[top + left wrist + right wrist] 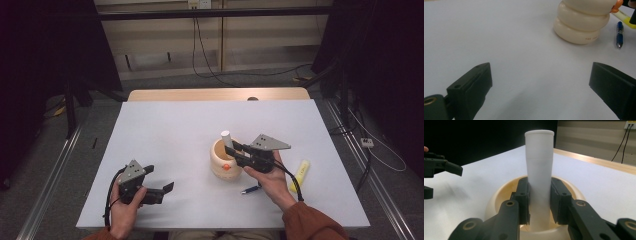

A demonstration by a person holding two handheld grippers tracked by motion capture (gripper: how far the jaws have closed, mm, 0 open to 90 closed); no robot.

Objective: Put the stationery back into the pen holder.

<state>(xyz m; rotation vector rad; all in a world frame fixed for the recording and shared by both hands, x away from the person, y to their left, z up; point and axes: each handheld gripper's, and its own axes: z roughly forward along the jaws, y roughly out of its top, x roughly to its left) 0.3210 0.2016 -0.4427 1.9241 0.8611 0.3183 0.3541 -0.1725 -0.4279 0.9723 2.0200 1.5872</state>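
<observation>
The right hand-held gripper (539, 202) clasped the white tube (539, 162) upright over the cream holder (223, 161), at the worktop's (165, 135) five o'clock, apparently to stand it inside. The left hand-held gripper (540, 82) waited released at seven o'clock, keeping clear.

a blue pen (250, 190) and a yellow highlighter (300, 175) lie on the white table (165, 145).

Right hand-held gripper (234, 148) holding white tube (226, 138) in cream pot (224, 160), left hand-held gripper (169, 187) apart
</observation>
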